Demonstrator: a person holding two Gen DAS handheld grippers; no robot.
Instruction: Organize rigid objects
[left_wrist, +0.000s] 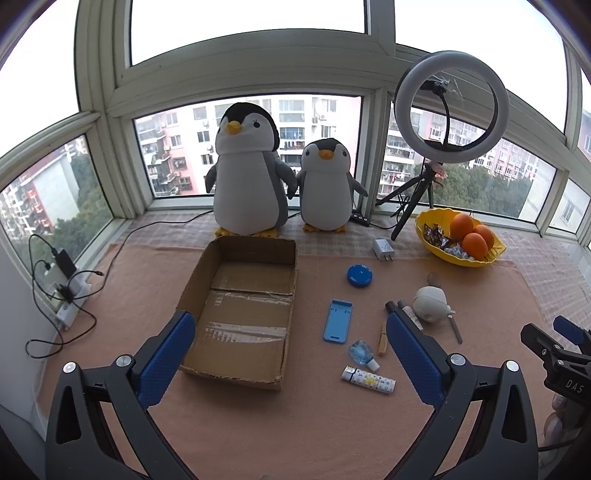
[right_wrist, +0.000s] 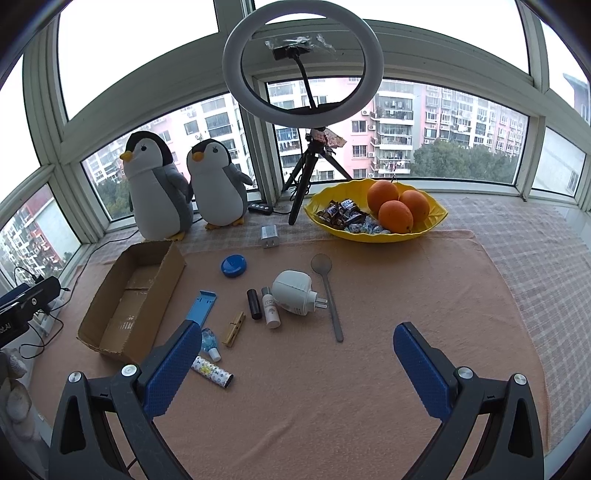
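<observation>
An empty cardboard box (left_wrist: 240, 310) (right_wrist: 129, 299) lies on the peach cloth. To its right are scattered small items: a blue phone stand (left_wrist: 337, 320) (right_wrist: 200, 307), a blue round case (left_wrist: 359, 275) (right_wrist: 233, 265), a white charger (left_wrist: 383, 249) (right_wrist: 269, 236), a patterned tube (left_wrist: 368, 379) (right_wrist: 212, 372), a small clear bottle (left_wrist: 362, 353), a wooden clothespin (right_wrist: 233, 328), a white plug device (right_wrist: 295, 292) and a spoon (right_wrist: 327, 291). My left gripper (left_wrist: 291, 332) hovers open over the box's near right corner. My right gripper (right_wrist: 297, 341) hangs open above bare cloth.
Two plush penguins (left_wrist: 251, 173) stand behind the box by the window. A ring light on a tripod (right_wrist: 303, 59) and a yellow bowl (right_wrist: 436, 221) with oranges and sweets sit at the back right. Cables and a power strip (left_wrist: 68, 299) lie at the left edge.
</observation>
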